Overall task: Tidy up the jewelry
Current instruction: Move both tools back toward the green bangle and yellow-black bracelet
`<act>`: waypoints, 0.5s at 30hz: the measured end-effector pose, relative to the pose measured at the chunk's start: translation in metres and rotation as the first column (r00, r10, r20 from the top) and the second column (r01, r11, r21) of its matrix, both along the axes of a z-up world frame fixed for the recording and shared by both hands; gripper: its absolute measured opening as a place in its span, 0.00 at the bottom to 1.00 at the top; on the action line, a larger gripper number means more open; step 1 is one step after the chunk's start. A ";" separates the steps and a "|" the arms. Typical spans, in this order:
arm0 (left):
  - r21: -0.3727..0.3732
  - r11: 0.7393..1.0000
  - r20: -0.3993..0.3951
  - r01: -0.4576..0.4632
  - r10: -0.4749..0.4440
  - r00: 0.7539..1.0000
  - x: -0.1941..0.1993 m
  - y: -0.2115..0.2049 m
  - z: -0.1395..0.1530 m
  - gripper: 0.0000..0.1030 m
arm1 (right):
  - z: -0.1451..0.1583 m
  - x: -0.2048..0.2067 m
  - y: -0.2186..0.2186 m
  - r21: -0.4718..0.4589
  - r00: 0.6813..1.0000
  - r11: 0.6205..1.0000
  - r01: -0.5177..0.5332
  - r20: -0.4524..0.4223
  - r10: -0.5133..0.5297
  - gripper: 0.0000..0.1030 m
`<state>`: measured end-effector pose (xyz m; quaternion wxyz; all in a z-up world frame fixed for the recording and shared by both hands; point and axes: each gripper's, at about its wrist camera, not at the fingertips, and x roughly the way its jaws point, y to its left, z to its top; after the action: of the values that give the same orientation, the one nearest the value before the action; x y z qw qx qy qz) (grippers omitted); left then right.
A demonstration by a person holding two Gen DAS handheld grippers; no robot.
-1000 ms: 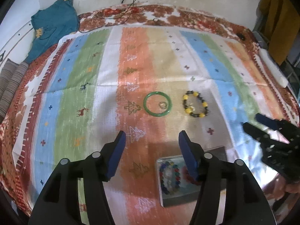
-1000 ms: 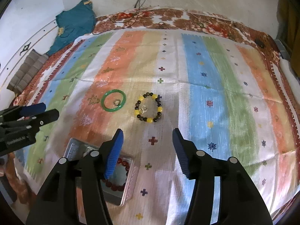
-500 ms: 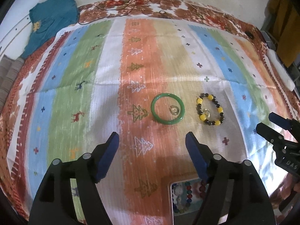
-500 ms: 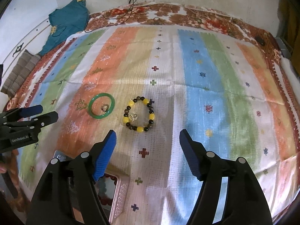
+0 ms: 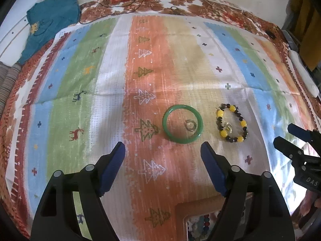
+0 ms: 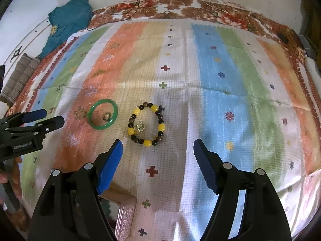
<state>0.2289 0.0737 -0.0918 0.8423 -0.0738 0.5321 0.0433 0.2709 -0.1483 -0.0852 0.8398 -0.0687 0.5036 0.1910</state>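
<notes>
The left claw (image 6: 44,118) body reads "GenRobot.AI"; the right claw (image 5: 291,136) body shows only "DAS".

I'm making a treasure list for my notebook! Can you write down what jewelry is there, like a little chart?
surface: striped cloth
green bangle: flat on the cloth, a small ring inside it
beaded bracelet: yellow and dark beads, a small metallic piece inside it
jewelry box: near edge, beads visible inside
left gripper: open, empty
right gripper: open, empty
</notes>
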 end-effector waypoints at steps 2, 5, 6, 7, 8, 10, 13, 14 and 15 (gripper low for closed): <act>0.002 1.000 -0.011 -0.004 0.004 1.000 0.005 0.002 -0.006 0.75 | -0.001 0.001 0.004 -0.016 1.000 1.000 -0.012 0.008 0.012 0.71; -0.003 1.000 -0.025 -0.010 0.010 1.000 0.013 0.006 -0.014 0.75 | -0.007 0.006 0.007 -0.014 1.000 1.000 -0.016 -0.007 0.016 0.71; -0.009 1.000 -0.029 -0.011 0.011 1.000 0.015 0.007 -0.016 0.75 | -0.010 0.008 0.008 -0.013 1.000 1.000 -0.013 -0.014 0.013 0.71; -0.016 1.000 -0.031 -0.014 0.013 0.999 0.018 0.009 -0.018 0.75 | -0.012 0.010 0.008 -0.012 1.000 1.000 -0.010 -0.020 0.010 0.71; -0.019 1.000 -0.031 -0.014 0.013 0.999 0.019 0.009 -0.020 0.75 | -0.016 0.013 0.007 -0.010 1.000 1.000 -0.005 -0.029 0.005 0.71; -0.018 1.000 -0.035 -0.006 0.006 0.999 0.024 0.009 -0.024 0.75 | -0.023 0.019 0.005 -0.002 0.999 1.000 0.011 -0.049 -0.011 0.71; -0.010 1.000 -0.041 0.000 0.000 0.999 0.029 0.009 -0.029 0.75 | -0.035 0.026 0.003 0.001 0.997 0.999 0.033 -0.073 -0.033 0.71; -0.009 1.000 -0.046 0.001 -0.001 0.999 0.032 0.010 -0.032 0.75 | -0.040 0.028 0.004 0.001 0.996 0.999 0.034 -0.081 -0.034 0.71; -0.008 1.000 -0.052 0.004 -0.004 0.999 0.033 0.010 -0.035 0.75 | -0.043 0.030 0.004 -0.002 0.996 0.999 0.036 -0.084 -0.036 0.71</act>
<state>0.2624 0.0840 -0.1267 0.8279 -0.0750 0.5543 0.0415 0.3011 -0.1441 -0.1287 0.8212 -0.0515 0.5396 0.1786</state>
